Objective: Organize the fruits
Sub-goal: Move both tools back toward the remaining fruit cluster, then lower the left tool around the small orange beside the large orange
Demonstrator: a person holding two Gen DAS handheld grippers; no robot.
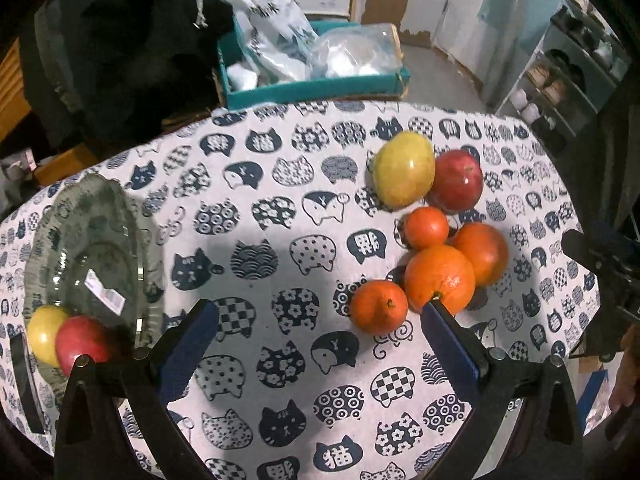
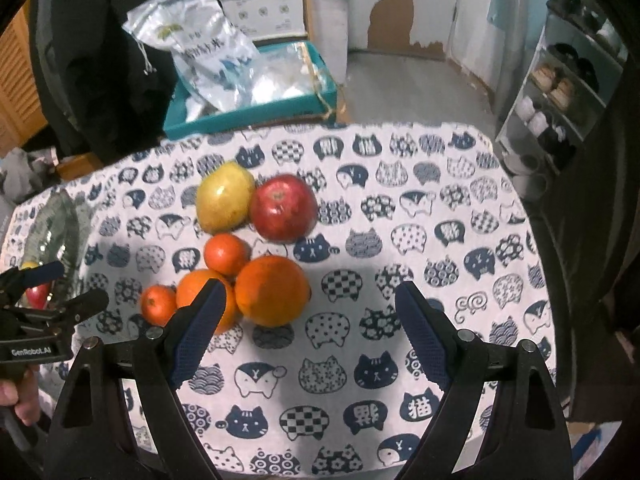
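Observation:
On the cat-print tablecloth point(image 1: 280, 200) lie a yellow-green apple point(image 1: 404, 168), a red apple point(image 1: 458, 180), two big oranges point(image 1: 440, 278) point(image 1: 482, 252) and two small tangerines point(image 1: 378, 307) point(image 1: 425, 227). A glass plate point(image 1: 96, 248) at the left holds a yellow apple point(image 1: 42, 334) and a red apple point(image 1: 82, 344). My left gripper point(image 1: 320, 312) is open and empty, between the plate and the fruit pile. My right gripper point(image 2: 310, 294) is open and empty, its left finger over an orange point(image 2: 200, 292), beside the big orange point(image 2: 272, 290). The left gripper also shows in the right wrist view point(image 2: 60, 286).
A teal box point(image 1: 316, 88) with plastic bags stands behind the table. A dark garment point(image 1: 120, 40) hangs at the back left. A shoe rack point(image 1: 560, 80) stands at the right. The table's far edge runs just behind the apples.

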